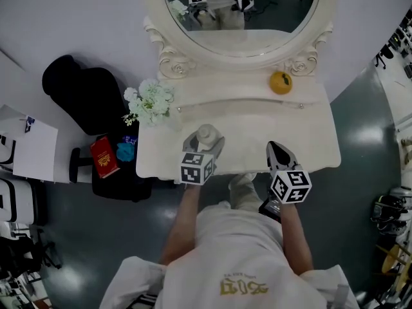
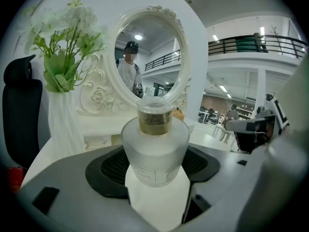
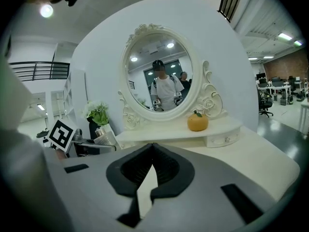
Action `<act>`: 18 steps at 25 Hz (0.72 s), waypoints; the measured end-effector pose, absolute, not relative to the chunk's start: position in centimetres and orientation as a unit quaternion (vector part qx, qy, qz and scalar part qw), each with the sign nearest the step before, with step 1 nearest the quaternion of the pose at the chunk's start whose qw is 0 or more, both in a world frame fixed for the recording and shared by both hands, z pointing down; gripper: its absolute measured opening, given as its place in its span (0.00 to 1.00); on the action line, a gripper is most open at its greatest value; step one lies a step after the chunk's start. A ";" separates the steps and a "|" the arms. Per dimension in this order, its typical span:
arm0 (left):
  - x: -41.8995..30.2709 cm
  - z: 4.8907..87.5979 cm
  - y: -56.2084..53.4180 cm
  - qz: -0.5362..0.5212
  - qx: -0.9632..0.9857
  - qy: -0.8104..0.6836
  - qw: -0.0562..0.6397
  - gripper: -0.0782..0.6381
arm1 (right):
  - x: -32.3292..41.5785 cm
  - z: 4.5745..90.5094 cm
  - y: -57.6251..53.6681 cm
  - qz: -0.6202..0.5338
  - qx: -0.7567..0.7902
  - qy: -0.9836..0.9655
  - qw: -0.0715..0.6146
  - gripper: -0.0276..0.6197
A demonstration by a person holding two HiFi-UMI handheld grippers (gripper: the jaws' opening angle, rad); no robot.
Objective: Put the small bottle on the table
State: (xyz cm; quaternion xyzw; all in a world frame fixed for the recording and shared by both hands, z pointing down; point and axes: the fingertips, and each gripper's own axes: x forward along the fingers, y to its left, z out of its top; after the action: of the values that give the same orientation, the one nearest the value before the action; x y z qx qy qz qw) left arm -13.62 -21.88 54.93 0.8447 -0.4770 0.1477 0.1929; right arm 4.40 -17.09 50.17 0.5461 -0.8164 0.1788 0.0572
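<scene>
A small frosted glass bottle (image 1: 207, 134) with a gold neck and clear cap stands upright between the jaws of my left gripper (image 1: 205, 144), over the front left part of the white dressing table (image 1: 257, 140). In the left gripper view the bottle (image 2: 154, 149) fills the gap and both dark pads lie against its sides; whether its base rests on the tabletop is unclear. My right gripper (image 1: 278, 153) hovers at the table's front right, and the right gripper view shows that gripper (image 3: 153, 153) shut with nothing in it.
An oval mirror (image 1: 241, 18) in an ornate white frame rises at the back of the table. An orange (image 1: 280, 82) sits on the raised shelf at the right. White flowers (image 1: 149, 102) stand at the left corner. A black chair (image 1: 84, 95) and a red book (image 1: 103, 156) are left of the table.
</scene>
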 end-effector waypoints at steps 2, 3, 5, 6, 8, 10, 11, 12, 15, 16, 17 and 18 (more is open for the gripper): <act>-13.4 55.2 -22.6 0.151 0.845 -0.475 0.194 0.59 | 4.5 50.5 -17.7 0.181 0.546 -0.816 0.059 0.06; -13.2 55.3 -22.9 0.152 0.845 -0.474 0.194 0.59 | 4.7 50.7 -18.0 0.183 0.546 -0.815 0.060 0.06; -12.9 55.8 -23.4 0.154 0.845 -0.473 0.198 0.59 | 4.9 51.2 -18.3 0.186 0.545 -0.815 0.063 0.06; -12.6 56.1 -23.6 0.157 0.844 -0.472 0.199 0.59 | 5.1 51.5 -18.4 0.188 0.545 -0.814 0.065 0.06; -12.0 56.6 -23.9 0.164 0.845 -0.468 0.200 0.59 | 5.7 52.0 -18.7 0.194 0.548 -0.811 0.068 0.06; -11.5 57.1 -24.1 0.165 0.845 -0.465 0.205 0.58 | 6.1 52.6 -18.9 0.199 0.548 -0.809 0.072 0.06; -11.4 57.5 -24.3 0.167 0.844 -0.465 0.209 0.59 | 6.2 52.8 -19.1 0.202 0.548 -0.808 0.075 0.06; -11.2 57.9 -24.4 0.170 0.843 -0.464 0.212 0.59 | 6.3 53.1 -19.3 0.204 0.547 -0.808 0.078 0.06; -10.3 58.9 -24.6 0.185 0.843 -0.458 0.212 0.59 | 7.1 54.0 -20.0 0.213 0.548 -0.805 0.084 0.06; -10.0 59.2 -24.7 0.189 0.844 -0.455 0.211 0.59 | 7.4 54.3 -20.3 0.216 0.548 -0.803 0.086 0.06; -9.7 59.5 -24.8 0.194 0.844 -0.453 0.211 0.59 | 7.5 54.7 -20.6 0.218 0.548 -0.803 0.088 0.06; -9.5 59.9 -24.8 0.198 0.844 -0.452 0.212 0.59 | 7.6 55.2 -20.8 0.220 0.546 -0.803 0.093 0.06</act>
State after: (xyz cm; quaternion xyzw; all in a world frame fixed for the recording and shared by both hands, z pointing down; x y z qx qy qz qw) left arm -9.55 -24.82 59.90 0.8440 -0.4515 0.1977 0.2116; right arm 7.63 -20.83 55.17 0.5464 -0.8027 0.2201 0.0925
